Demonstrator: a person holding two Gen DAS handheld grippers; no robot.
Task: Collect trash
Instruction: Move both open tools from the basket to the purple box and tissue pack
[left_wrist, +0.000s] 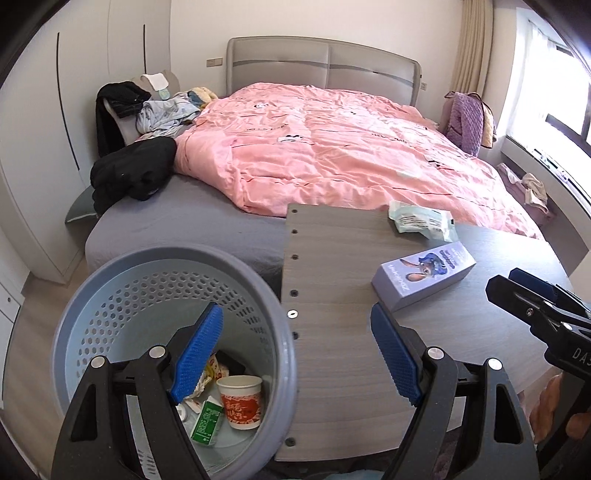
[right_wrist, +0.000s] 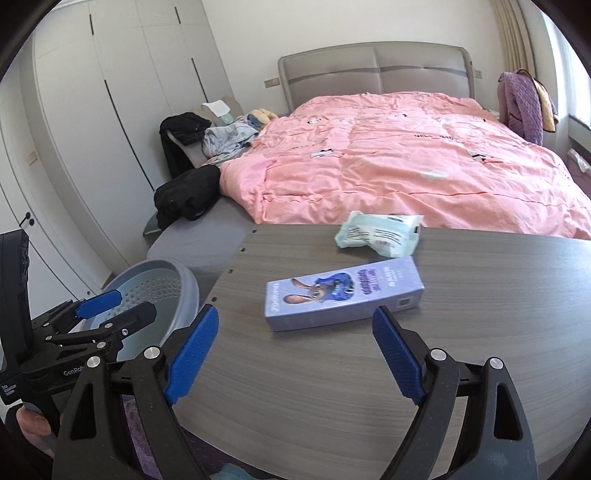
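A purple carton with a cartoon rabbit (right_wrist: 343, 293) lies on the grey wooden table (right_wrist: 369, 387), and also shows in the left wrist view (left_wrist: 424, 277). A crumpled pale green wrapper (right_wrist: 378, 232) lies behind it, near the table's far edge (left_wrist: 421, 219). A blue-grey perforated bin (left_wrist: 122, 295) stands left of the table, holding a red-and-white paper cup (left_wrist: 240, 400), a green carton (left_wrist: 207, 421) and crumpled wrappers. My left gripper (left_wrist: 295, 354) is open and empty above the bin's right rim. My right gripper (right_wrist: 295, 358) is open and empty just short of the purple carton.
A bed with a pink duvet (right_wrist: 406, 158) lies beyond the table. Black and light clothes (left_wrist: 136, 170) are piled on its left side. White wardrobes (right_wrist: 110, 92) line the left wall. A purple blanket (left_wrist: 465, 122) hangs at the right by the window.
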